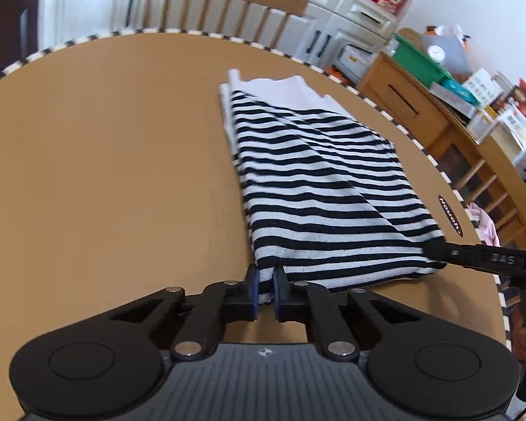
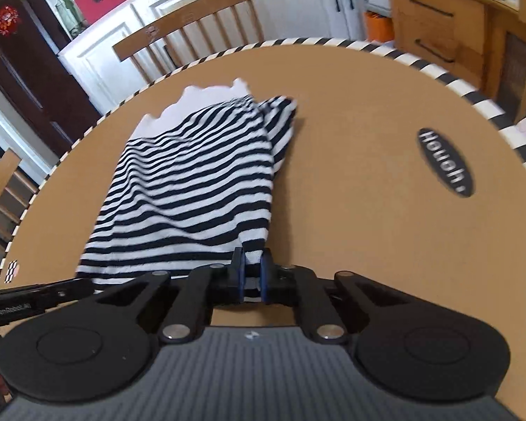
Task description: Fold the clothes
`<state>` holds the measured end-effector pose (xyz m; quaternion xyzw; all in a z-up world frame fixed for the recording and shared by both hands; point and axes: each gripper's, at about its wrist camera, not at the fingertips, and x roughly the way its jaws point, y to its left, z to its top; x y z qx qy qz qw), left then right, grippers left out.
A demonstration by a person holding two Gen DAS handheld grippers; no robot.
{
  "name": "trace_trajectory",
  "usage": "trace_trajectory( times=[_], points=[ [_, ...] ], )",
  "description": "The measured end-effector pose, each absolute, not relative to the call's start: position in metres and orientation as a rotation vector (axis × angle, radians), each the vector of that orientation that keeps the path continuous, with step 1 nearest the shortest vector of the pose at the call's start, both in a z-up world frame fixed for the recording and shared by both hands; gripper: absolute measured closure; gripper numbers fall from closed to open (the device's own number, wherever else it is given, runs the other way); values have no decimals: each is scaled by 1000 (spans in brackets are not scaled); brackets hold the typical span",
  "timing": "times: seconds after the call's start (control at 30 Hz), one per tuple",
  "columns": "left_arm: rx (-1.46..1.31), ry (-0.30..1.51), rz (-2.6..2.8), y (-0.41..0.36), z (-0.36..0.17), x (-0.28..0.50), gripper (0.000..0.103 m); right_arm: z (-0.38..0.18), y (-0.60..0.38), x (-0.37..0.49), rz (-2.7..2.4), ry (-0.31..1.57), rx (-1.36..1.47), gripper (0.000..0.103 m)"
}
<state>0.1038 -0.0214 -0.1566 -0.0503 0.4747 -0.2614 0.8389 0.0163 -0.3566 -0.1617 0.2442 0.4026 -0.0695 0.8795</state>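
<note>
Item: black-and-white striped knit garment [image 1: 319,182], partly folded into a long band, lying on the round tan counter with a black-and-white striped rim [image 1: 98,147]. Position: towards the counter's right side as the left wrist camera sees it, its right edge close to the black oval logo [image 2: 444,161] printed near the rim. A plain white part shows at the far end, towards the far rim.

Long axis: runs from the near edge of the counter away towards the far rim, straight ahead of both sets of fingers.

Left gripper [image 1: 265,289]: blue-padded fingers clenched on the near-left corner of the hem; striped cloth shows between the pads.

Right gripper [image 2: 251,279]: fingers likewise clenched on the near-right corner of the hem, cloth pinched between them.

Relation governing the coming move: the two grippers hold opposite ends of the same near short edge, side by side, with the whole length of the garment lying beyond them. Neither hand is plainly nearer. Judged next step: carry the near hem forward along the long axis onto the far end.

Background: wooden slat-back chair [image 2: 193,24], white cabinets [image 1: 336,17].
</note>
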Motion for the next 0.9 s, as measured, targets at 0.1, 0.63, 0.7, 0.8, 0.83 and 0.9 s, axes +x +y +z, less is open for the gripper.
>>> trace_trajectory(
  times=[0.1, 0.63, 0.7, 0.8, 0.83, 0.9],
  points=[
    [-93, 1013, -548, -22, -155, 101, 95, -169, -356, 16, -164, 864, 498, 95],
    [-493, 1109, -399, 12, -148, 91, 39, -158, -370, -12, -217, 842, 620, 71],
    [-531, 1078, -408, 5, -156, 93, 38, -160, -361, -3, -207, 847, 597, 70],
    [-508, 1013, -460, -10, -163, 100, 39, -163, -350, 8, -186, 858, 537, 69],
    [-500, 1005, -470, -14, -164, 103, 44, -164, -347, 11, -185, 861, 522, 69],
    [-460, 1010, -481, -20, -166, 111, 72, -166, -344, 14, -163, 850, 527, 93]
  ],
)
